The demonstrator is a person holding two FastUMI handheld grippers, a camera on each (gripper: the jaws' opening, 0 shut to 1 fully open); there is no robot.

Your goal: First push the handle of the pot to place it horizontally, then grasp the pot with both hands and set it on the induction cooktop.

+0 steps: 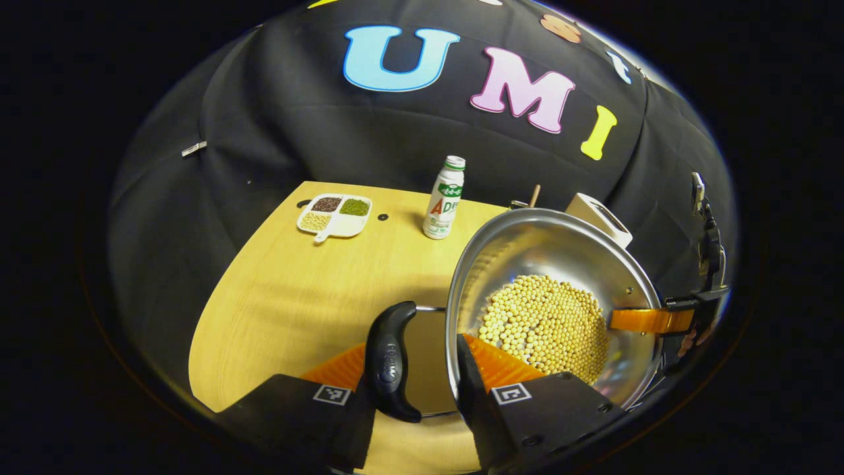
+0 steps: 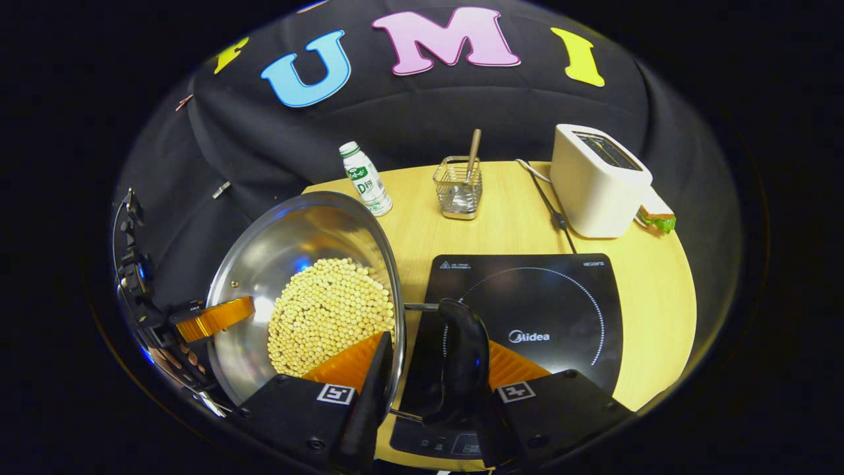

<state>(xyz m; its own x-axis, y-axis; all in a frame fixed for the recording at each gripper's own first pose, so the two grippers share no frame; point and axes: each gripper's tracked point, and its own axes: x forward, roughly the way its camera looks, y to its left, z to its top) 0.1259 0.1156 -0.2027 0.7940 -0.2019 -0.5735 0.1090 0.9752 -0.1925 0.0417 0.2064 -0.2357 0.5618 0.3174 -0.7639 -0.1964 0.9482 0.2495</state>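
A steel pot (image 1: 541, 244) holding yellow soybeans (image 1: 547, 323) hangs tilted above the wooden table (image 1: 277, 297). My left gripper (image 1: 415, 369) is shut on the pot, one finger against its black side handle (image 1: 389, 359) and the other inside the wall. In the right gripper view the pot (image 2: 290, 237) sits at the left edge of the black induction cooktop (image 2: 541, 297). My right gripper (image 2: 432, 369) is shut on the pot in the same way, across the rim and the other handle (image 2: 461, 349). Each view also catches the opposite gripper's orange finger at the pot's far rim.
A white bottle (image 2: 366, 178) stands at the table's back. A divided dish of grains (image 1: 334, 214) lies far left. A wire holder with a wooden stick (image 2: 458, 188), a white toaster (image 2: 597, 178) with its cable, and a sandwich (image 2: 656, 218) stand behind the cooktop.
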